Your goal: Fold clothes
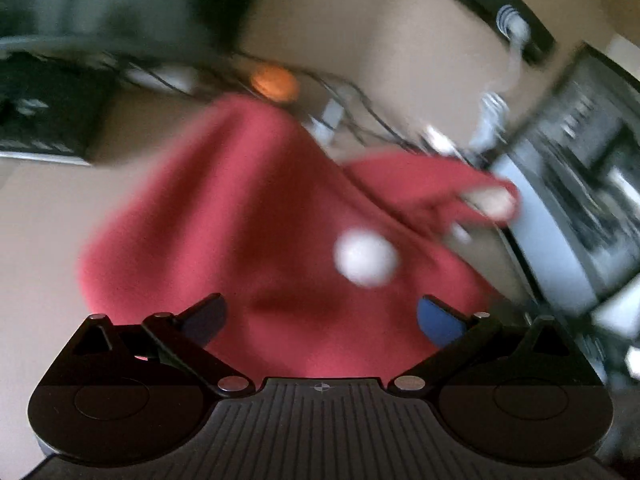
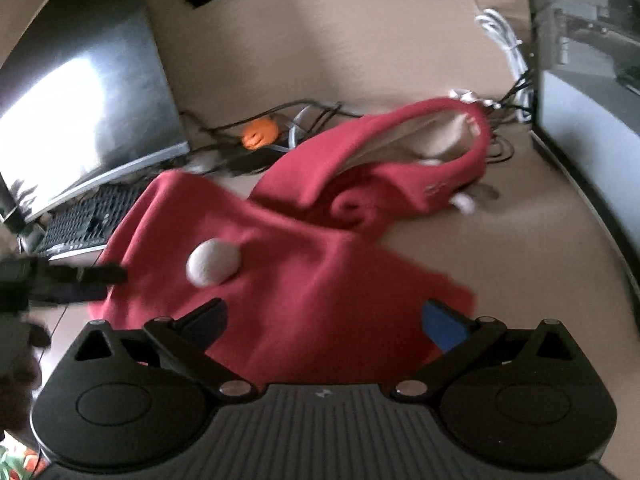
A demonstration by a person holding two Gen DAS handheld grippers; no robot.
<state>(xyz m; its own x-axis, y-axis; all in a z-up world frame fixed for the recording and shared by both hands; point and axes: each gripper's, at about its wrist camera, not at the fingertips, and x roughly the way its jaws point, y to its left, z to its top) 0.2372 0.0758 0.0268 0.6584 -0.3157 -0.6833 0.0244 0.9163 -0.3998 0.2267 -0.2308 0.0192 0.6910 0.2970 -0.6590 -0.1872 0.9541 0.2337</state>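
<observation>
A red garment [image 1: 240, 232] with a white pompom [image 1: 366, 258] lies rumpled on the beige table [image 1: 40, 240]. In the right wrist view the red garment [image 2: 296, 272] shows a rolled band at its far end and the pompom [image 2: 213, 262] at its left. My left gripper [image 1: 320, 318] is open, its fingers wide apart just above the cloth's near edge. My right gripper [image 2: 322, 322] is open too, over the near edge of the cloth. The left view is blurred by motion. Neither gripper holds cloth.
A monitor [image 2: 80, 92] and keyboard [image 2: 84, 220] stand at the left. A tangle of black cables with an orange object [image 2: 260, 134] lies behind the garment. A grey box [image 2: 588, 112] stands at the right, white cable [image 2: 504, 40] beside it.
</observation>
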